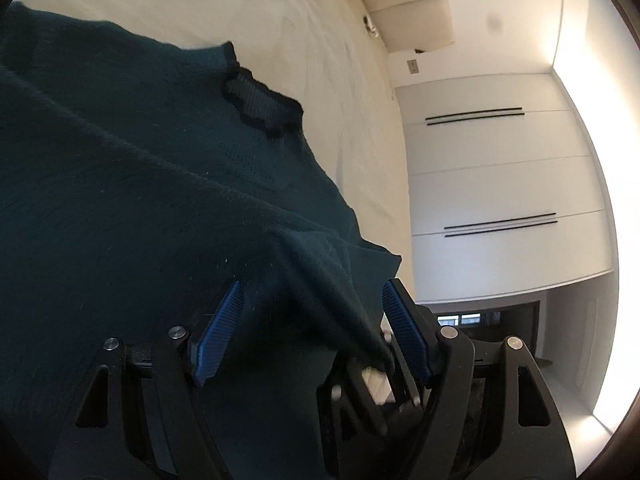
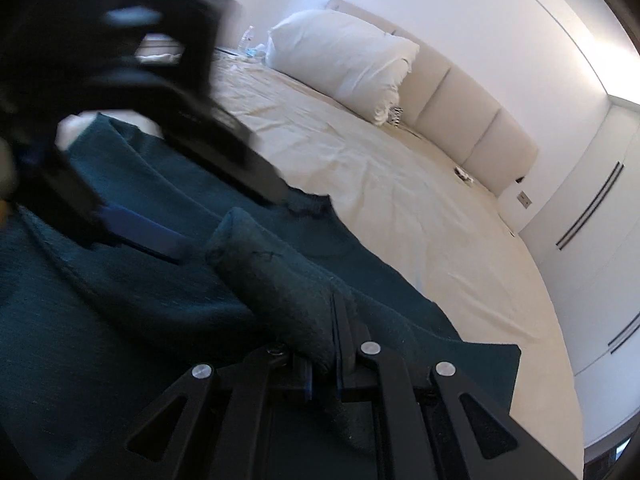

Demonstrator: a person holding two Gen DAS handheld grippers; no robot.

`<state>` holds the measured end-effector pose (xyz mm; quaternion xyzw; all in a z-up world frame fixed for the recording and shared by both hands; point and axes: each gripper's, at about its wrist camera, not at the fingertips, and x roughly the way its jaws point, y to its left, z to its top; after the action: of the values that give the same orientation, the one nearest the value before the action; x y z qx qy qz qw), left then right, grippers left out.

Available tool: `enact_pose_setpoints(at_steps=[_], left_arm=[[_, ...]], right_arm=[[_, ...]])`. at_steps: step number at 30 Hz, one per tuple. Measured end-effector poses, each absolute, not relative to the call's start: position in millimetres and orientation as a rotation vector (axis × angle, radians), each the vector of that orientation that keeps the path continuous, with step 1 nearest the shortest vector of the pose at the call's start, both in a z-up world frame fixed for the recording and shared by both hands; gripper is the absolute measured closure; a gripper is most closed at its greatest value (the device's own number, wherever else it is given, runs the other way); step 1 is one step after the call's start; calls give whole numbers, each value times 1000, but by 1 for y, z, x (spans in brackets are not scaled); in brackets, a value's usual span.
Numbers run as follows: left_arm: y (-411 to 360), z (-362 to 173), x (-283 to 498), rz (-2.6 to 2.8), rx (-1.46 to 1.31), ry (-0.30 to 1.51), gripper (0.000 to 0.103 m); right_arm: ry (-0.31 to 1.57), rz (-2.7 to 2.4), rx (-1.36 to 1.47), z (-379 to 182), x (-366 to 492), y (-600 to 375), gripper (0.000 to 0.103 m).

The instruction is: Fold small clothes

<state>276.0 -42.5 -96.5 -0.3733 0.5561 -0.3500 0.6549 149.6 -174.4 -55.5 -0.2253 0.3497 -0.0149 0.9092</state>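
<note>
A dark teal knitted sweater (image 1: 120, 184) lies spread on the cream bed sheet (image 1: 280, 40), its navy ribbed collar (image 1: 260, 100) toward the far side. My left gripper (image 1: 312, 286) stands open and wide over it. A raised fold of the sweater runs between its blue pads (image 1: 218, 336), which do not pinch it. In the right wrist view my right gripper (image 2: 340, 308) is shut on a rolled fold of the sweater (image 2: 272, 268), lifted off the rest of the garment. The left gripper's black frame shows blurred at upper left, with one blue pad (image 2: 140, 236) low over the cloth.
A white pillow (image 2: 340, 64) leans on the padded headboard (image 2: 460, 108) at the bed's far end. A water bottle (image 2: 248, 38) stands beyond it. White wardrobe doors (image 1: 500, 184) with black handles line the wall beside the bed. Bare sheet (image 2: 400, 200) stretches past the sweater.
</note>
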Motion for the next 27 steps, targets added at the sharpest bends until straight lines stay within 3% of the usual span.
enact_pose_setpoints(at_steps=[3, 5, 6, 9, 11, 14, 20, 24, 27], left_arm=[[-50, -103, 282, -805, -844, 1287, 69], [-52, -107, 282, -812, -843, 1298, 74], [-52, -108, 281, -814, -842, 1299, 82], [-53, -111, 280, -807, -844, 1292, 95], [-51, -107, 281, -801, -838, 1274, 96], [-42, -94, 283, -786, -801, 1234, 96], [-3, -72, 288, -713, -724, 1157, 97], [11, -81, 286, -676, -710, 1166, 97], [22, -87, 283, -653, -716, 1172, 97]], right_arm=[[740, 12, -448, -56, 151, -170, 94], [760, 23, -407, -55, 152, -175, 92], [773, 32, -373, -52, 152, -181, 90], [797, 56, -209, -41, 146, -205, 62], [794, 68, -43, -29, 137, -231, 43], [755, 82, 368, -21, 114, -297, 28], [633, 19, 1091, -51, 50, -434, 27], [565, 66, 1402, -79, 29, -460, 27], [565, 126, 1482, -86, 38, -452, 27]])
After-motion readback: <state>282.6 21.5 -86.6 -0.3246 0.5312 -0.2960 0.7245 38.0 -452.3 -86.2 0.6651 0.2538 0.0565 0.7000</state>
